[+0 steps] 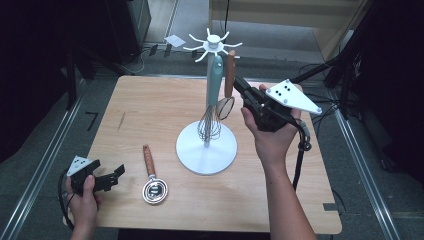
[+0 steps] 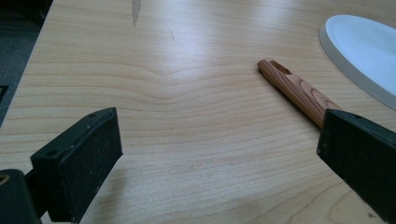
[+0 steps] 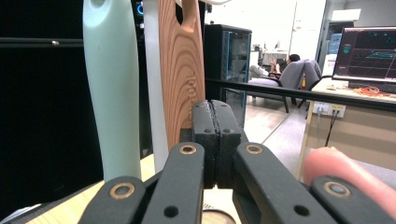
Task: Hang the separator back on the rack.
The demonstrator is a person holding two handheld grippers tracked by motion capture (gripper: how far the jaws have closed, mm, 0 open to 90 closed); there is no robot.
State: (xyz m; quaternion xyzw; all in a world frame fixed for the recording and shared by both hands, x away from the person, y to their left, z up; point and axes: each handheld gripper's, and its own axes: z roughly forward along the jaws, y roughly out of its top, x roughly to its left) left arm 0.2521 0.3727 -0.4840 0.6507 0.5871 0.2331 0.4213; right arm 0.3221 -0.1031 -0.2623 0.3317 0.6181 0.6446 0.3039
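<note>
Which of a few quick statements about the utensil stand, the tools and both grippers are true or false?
1. Two utensils hang on the white stand. True: a whisk and a wood-handled strainer.
2. The right gripper is wide open. False: its jaws are shut together, empty.
3. The left gripper holds the wooden handle. False: it is open, gripping nothing.
4. A wood-handled tool lies on the table. True.

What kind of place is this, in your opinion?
Probably a lab or office set up for recording, not a home kitchen. A small wooden table holds a white utensil stand, dark frames stand around it, and the right gripper view shows a monitor and office chairs behind.
</note>
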